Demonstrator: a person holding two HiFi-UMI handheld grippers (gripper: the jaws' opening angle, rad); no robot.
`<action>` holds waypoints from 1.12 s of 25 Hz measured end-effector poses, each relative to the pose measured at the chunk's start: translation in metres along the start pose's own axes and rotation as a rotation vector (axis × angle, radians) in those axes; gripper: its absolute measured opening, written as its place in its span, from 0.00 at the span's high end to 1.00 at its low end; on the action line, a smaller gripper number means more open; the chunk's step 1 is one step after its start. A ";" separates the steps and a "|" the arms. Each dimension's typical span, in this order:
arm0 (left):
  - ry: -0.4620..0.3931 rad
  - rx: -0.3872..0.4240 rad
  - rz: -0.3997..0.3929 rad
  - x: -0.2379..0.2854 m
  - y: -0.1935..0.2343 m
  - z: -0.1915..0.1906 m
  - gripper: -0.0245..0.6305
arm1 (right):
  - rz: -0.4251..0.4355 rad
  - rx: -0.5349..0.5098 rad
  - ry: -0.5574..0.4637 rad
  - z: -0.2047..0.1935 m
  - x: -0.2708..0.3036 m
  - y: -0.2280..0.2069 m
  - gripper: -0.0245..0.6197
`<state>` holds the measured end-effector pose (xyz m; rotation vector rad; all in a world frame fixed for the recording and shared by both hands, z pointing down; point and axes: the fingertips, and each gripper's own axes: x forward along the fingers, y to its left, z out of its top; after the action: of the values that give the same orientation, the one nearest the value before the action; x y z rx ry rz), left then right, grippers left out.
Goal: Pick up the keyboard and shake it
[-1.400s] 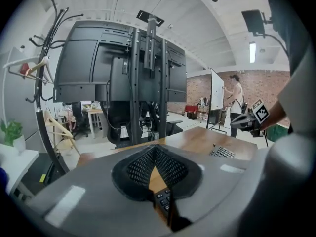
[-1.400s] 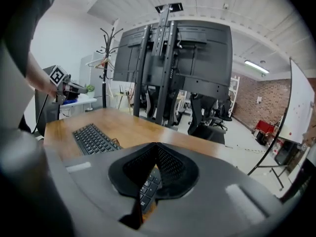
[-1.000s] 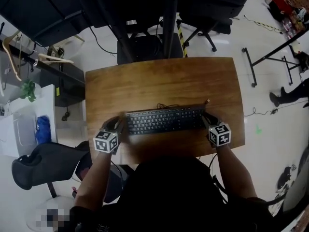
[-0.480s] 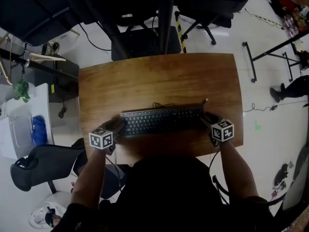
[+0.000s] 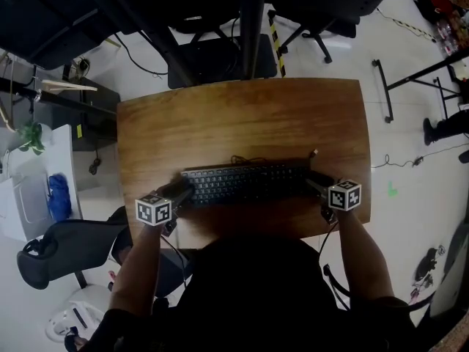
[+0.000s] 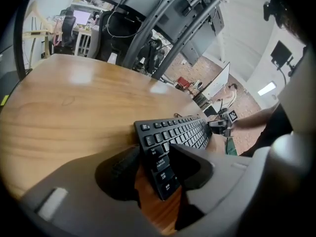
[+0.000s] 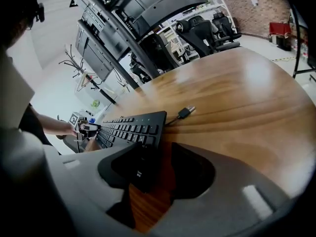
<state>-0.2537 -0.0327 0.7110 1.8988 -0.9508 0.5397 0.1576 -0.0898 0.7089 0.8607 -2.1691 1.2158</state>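
**Both claws spread at the keyboard's ends**

The black keyboard lies flat on the wooden surface, whose bare wood spreads mostly beyond the keyboard's far edge. The left claw sits at the keyboard's left end. Its jaws have just been opening and now stand wide, with the keyboard's end corner between them. A strip of wood shows between the keyboard and the outer jaw. The right claw sits at the keyboard's right end. Its jaws have likewise just opened wide, and the keyboard's end lies between them, close to one jaw, with wood showing before the other. The keyboard's cable ends in a loose USB plug, resting on the wood just beyond the keyboard's far right corner.
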 end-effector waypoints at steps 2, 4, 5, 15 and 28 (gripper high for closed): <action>0.020 0.002 -0.006 0.002 -0.001 -0.002 0.68 | 0.020 -0.005 0.006 0.001 0.001 0.001 0.67; 0.043 0.014 -0.007 0.005 -0.002 -0.005 0.68 | 0.035 -0.017 0.019 0.001 0.002 0.002 0.68; 0.050 0.018 -0.006 0.007 -0.002 -0.006 0.67 | 0.039 -0.025 0.027 0.001 0.003 0.002 0.68; 0.030 -0.063 -0.003 0.008 -0.002 -0.006 0.70 | 0.034 -0.059 0.048 0.001 0.011 0.013 0.74; -0.107 0.038 0.049 -0.024 -0.017 0.034 0.78 | -0.001 -0.181 -0.045 0.024 -0.010 0.029 0.76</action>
<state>-0.2555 -0.0478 0.6686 1.9583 -1.0655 0.4921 0.1405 -0.0964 0.6749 0.8198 -2.2728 0.9899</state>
